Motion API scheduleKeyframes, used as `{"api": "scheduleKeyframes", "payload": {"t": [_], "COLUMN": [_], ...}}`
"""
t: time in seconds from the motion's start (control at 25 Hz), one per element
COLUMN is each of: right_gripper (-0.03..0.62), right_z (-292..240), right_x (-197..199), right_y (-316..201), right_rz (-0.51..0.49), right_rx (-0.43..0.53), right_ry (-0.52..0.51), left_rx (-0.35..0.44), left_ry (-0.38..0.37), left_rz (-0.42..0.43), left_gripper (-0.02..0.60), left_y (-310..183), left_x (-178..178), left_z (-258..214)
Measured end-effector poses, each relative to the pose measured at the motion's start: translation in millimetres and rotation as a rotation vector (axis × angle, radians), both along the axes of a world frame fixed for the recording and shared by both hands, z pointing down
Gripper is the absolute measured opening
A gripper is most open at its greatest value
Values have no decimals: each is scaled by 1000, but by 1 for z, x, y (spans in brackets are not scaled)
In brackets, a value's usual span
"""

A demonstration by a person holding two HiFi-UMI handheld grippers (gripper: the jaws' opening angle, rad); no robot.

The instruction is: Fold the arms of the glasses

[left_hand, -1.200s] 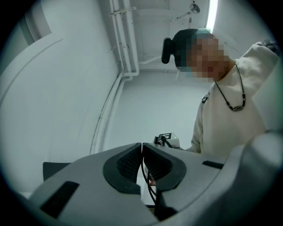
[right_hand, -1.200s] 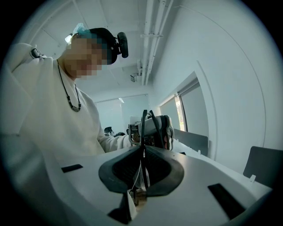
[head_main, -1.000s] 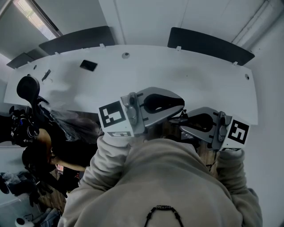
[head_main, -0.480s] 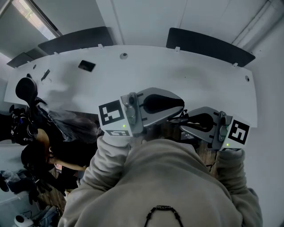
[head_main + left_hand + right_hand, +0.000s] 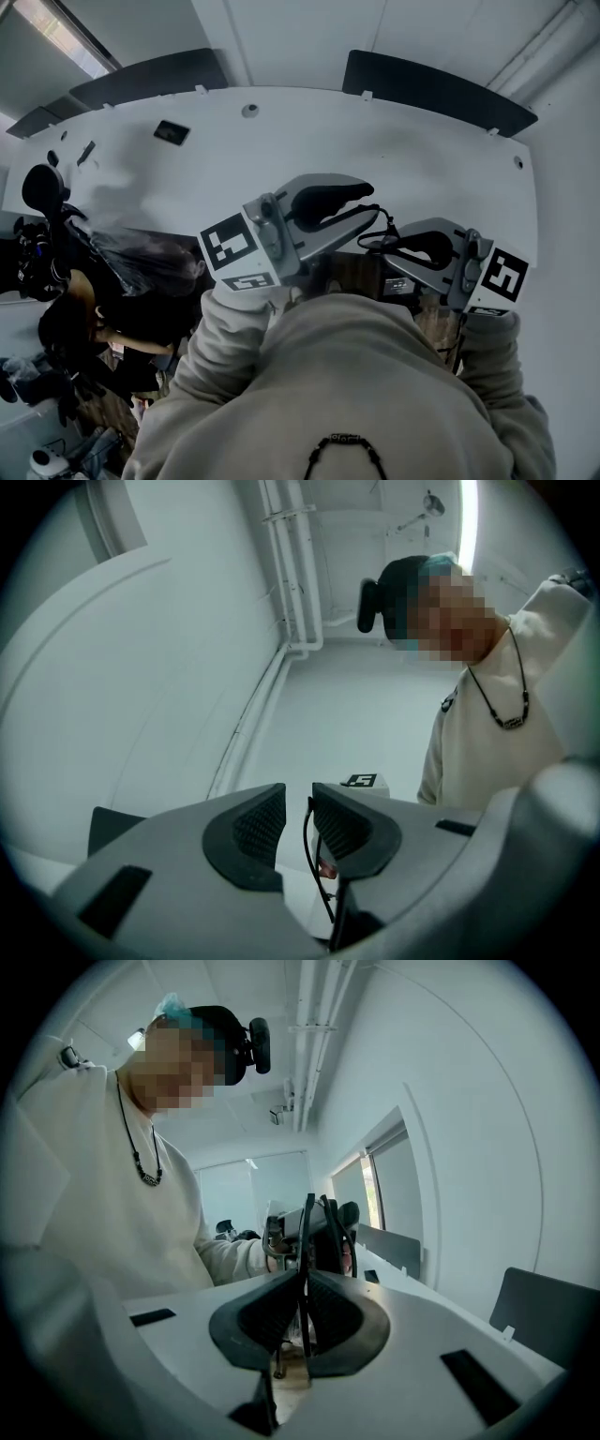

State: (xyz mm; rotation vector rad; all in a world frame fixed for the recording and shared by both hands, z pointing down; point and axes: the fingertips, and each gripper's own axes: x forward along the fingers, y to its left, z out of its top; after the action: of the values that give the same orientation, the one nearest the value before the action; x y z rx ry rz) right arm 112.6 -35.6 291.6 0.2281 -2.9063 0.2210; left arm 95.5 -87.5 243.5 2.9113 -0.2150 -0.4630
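Glasses (image 5: 306, 1215) mostly hidden in right claw (image 5: 302, 1279)

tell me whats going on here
A person holds a gripper in each hand, close to the chest, at the edge of a white table, with a pair of glasses between the two. The right gripper is shut on a thin black part of the glasses. The left gripper is opening its jaws, and a thin black arm lies between them, close to one pad.
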Motion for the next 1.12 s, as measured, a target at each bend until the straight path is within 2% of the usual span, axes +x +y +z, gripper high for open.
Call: {"api": "scheduleKeyframes", "payload": {"t": [0.24, 0.4, 0.48, 0.52, 0.56, 0.6, 0.84, 1.12], "right_gripper": [49, 49, 49, 49, 49, 49, 49, 49], "right_z": [15, 19, 20, 21, 22, 23, 40, 83], "right_x": [19, 32, 36, 38, 41, 43, 52, 47], "right_y": [-14, -23, -28, -31, -34, -37, -57, -80], "right_rz": [51, 74, 85, 90, 95, 100, 118, 99], "right_rx": [-30, -39, -40, -40, -40, -40, -32, -51], "right_ry": [26, 33, 35, 36, 38, 40, 97, 194], "left_rx": [-62, -99, -100, -99, -103, -109, -134, -159], "left_ry": [59, 63, 41, 25, 15, 14, 1, -35], "left_rz": [-89, -135, -186, -221, -251, -265, -271, -288], "left_gripper": [115, 144, 146, 121, 43, 10, 6, 6], "left_y": [-19, -27, -32, -34, -36, -37, -29, -17], "left_x": [-23, -34, -39, -43, -47, -50, -52, -51], "left_z": [6, 19, 29, 34, 39, 42, 53, 64]}}
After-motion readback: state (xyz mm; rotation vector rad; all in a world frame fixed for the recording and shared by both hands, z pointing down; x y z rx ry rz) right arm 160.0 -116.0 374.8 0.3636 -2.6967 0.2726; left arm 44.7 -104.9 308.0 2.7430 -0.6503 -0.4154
